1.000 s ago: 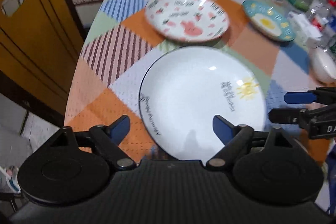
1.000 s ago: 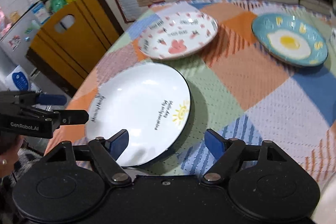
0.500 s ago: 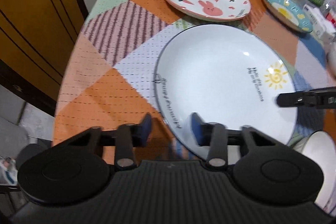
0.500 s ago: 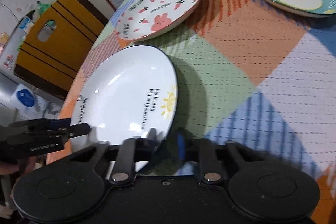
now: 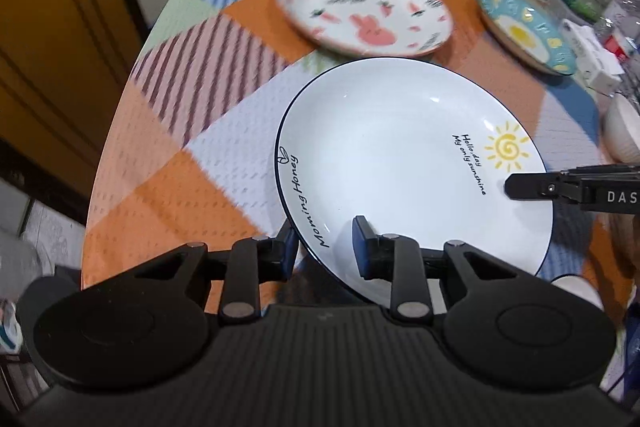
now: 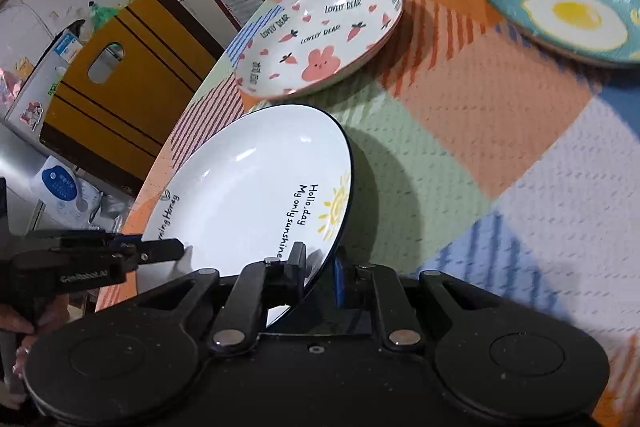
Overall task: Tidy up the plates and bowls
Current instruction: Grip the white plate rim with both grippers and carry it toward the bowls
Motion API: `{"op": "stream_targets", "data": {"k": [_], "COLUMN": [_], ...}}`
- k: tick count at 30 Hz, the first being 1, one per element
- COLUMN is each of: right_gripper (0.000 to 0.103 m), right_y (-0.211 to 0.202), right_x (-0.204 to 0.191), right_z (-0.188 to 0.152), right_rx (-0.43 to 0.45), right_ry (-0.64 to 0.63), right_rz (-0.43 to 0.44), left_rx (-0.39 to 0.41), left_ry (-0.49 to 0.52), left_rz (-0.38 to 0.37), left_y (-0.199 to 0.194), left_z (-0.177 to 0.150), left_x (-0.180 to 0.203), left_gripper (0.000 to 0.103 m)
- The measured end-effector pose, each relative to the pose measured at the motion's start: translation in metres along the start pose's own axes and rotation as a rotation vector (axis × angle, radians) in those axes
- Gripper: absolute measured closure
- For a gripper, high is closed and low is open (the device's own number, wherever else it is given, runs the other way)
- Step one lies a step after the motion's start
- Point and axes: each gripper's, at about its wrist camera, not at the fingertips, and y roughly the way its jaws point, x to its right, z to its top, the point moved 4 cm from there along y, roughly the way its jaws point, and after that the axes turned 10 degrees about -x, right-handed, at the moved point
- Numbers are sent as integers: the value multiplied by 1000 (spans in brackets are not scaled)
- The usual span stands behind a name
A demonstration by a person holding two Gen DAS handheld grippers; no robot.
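Both grippers, left (image 5: 325,247) & right (image 6: 318,273), pinch white plate (image 5: 400,155) rim (lifting, I'd say); next: stack on bunny plate (image 5: 364,9), 12 o'clock.

left gripper (image 5: 325,247): I now have it clamped on the white plate (image 5: 400,147) rim.
right gripper (image 6: 319,271): now pinching the opposite rim.

You have a white plate (image 5: 400,163) with a thin dark rim, black lettering and a yellow sun at centre frame. Upper middle, a white plate (image 5: 364,9) shows pink hearts, carrots and a rabbit. Upper right, a teal plate (image 5: 524,27) bears a fried egg. The cloth (image 5: 160,155) is orange, blue, green and striped patchwork.
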Motion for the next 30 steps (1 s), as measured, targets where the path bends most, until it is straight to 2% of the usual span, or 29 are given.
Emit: {"op": "stream_targets", "data": {"k": [3,8,14,21,30], "right_gripper": [85,83,82,81,80], "right_y": [-21,-61,-93,-102,-84], "right_x": [8,25,52,83,104], "right_z": [-1,-9,-24,-32,-30], "right_rx": [26,82,101,85,29], "right_ry": [9,22,31,59,60], "right_rz": [4,-45,-132,-195,-231], "left_rx": [32,50,10,-53,-121], "left_ry": [55,129,197,246,250], "left_rz": [-7,-61,-143,-191,-197], "left_y": [-11,-15,1,30,55], "left_z": [10,29,42,46,48], "left_x": [20,58,97,130,136], "left_gripper": [76,76,76,76,75]}}
